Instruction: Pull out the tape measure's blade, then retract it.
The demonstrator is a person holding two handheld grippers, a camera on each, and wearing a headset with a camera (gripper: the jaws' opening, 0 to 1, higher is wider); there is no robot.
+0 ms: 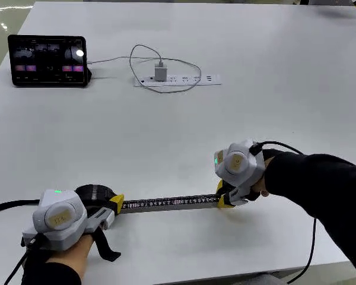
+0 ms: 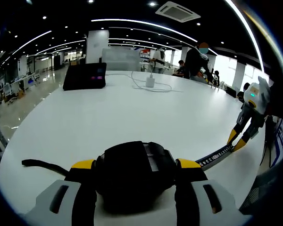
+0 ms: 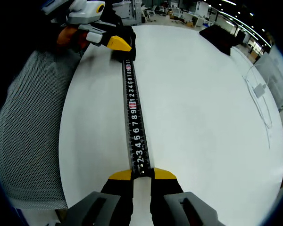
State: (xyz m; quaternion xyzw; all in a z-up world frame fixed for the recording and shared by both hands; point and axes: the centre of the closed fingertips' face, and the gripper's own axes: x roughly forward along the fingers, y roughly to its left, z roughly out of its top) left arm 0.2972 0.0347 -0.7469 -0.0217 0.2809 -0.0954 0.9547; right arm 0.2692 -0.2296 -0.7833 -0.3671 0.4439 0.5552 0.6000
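Left tool (image 2: 136, 164) clamps the tape measure (image 1: 95, 195) at lower left; right tool (image 1: 222, 197) pinches the blade (image 1: 169, 203) tip, lower right. Best pull straight, low along the bench (image 1: 166, 136), both grips firm.

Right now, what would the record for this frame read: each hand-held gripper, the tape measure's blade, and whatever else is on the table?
left hand-held gripper: shut on the tape measure case, near the front edge of the white table
right hand-held gripper: shut on the blade's free end
blade: pulled out, straight from case to right hand-held gripper, numbers facing up
far side: tablet with lit screen; power strip with a charger plugged in
task stage: blade out, not yet retracted
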